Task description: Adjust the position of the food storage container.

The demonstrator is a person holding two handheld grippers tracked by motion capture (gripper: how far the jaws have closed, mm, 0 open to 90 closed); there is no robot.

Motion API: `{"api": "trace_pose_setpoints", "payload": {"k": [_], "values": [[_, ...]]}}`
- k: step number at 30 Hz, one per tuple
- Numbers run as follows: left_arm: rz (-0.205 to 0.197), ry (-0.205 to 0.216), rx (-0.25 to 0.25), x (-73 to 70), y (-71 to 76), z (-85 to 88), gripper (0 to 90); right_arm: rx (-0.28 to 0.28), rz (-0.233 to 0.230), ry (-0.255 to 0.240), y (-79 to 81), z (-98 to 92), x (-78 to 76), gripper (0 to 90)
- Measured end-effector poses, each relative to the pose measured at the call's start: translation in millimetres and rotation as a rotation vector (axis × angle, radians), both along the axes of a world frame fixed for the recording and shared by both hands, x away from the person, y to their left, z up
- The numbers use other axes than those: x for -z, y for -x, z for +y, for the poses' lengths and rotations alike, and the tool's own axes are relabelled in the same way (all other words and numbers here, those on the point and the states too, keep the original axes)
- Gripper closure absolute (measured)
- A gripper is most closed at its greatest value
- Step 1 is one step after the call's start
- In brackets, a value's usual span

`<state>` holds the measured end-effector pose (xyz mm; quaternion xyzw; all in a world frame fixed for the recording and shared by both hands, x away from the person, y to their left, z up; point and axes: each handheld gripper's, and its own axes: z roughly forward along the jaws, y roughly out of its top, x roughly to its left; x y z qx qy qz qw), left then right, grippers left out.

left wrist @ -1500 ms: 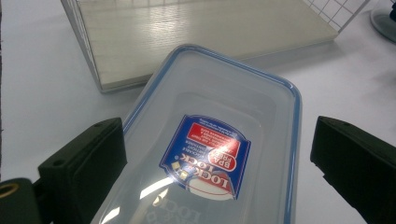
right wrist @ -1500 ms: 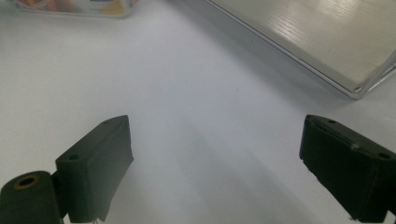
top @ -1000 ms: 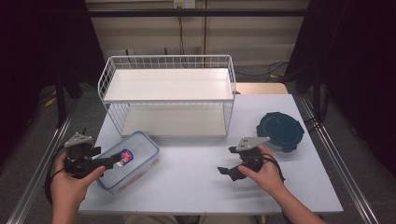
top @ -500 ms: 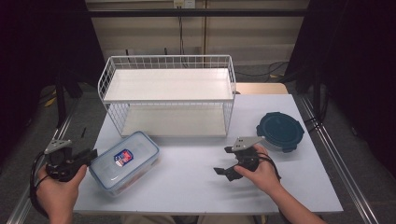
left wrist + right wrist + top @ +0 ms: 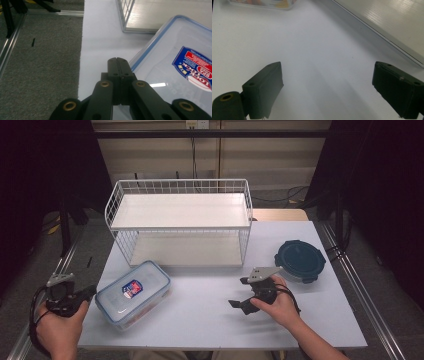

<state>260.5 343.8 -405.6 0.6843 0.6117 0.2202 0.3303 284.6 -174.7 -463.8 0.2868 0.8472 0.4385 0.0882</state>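
Observation:
A clear rectangular food box (image 5: 132,292) with a blue-rimmed lid and a red-and-blue label lies at the table's front left. My left gripper (image 5: 86,293) hovers by the table's left edge, just left of the box and apart from it. Its jaws have just been closing and now meet with nothing between them. In the left gripper view the shut left gripper (image 5: 117,62) points past the near corner of the box (image 5: 180,65). My right gripper (image 5: 239,292) rests at mid-table, jaws wide apart. In the right gripper view the right gripper (image 5: 327,87) has bare tabletop between its jaws.
A white wire rack (image 5: 180,220) with two shelves stands at the back centre. A round dark blue lidded container (image 5: 300,260) sits at the right, just beyond my right hand. Grey carpet (image 5: 42,62) lies past the table's left edge. The rack's base (image 5: 387,22) crosses the right gripper view.
My left hand has drawn back leftward from the box's corner to the table's edge, and its jaws went from open to shut. The right hand has stayed put.

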Motion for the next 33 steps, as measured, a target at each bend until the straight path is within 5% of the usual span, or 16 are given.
{"api": "trace_pose_setpoints", "payload": {"k": [13,19,33], "values": [[0.029,0.021,-0.046,4.2,5.5,5.2,90.0,-0.007,-0.004,0.002,0.3,1.5,-1.6,9.3],[0.093,0.052,-0.052,13.3,6.0,5.1,90.0,-0.023,-0.012,0.003,-0.8,3.1,-2.4,9.3],[0.073,0.088,-0.001,15.8,-7.1,-16.8,90.0,-0.025,-0.017,0.008,0.9,4.2,-4.2,9.3]]}}
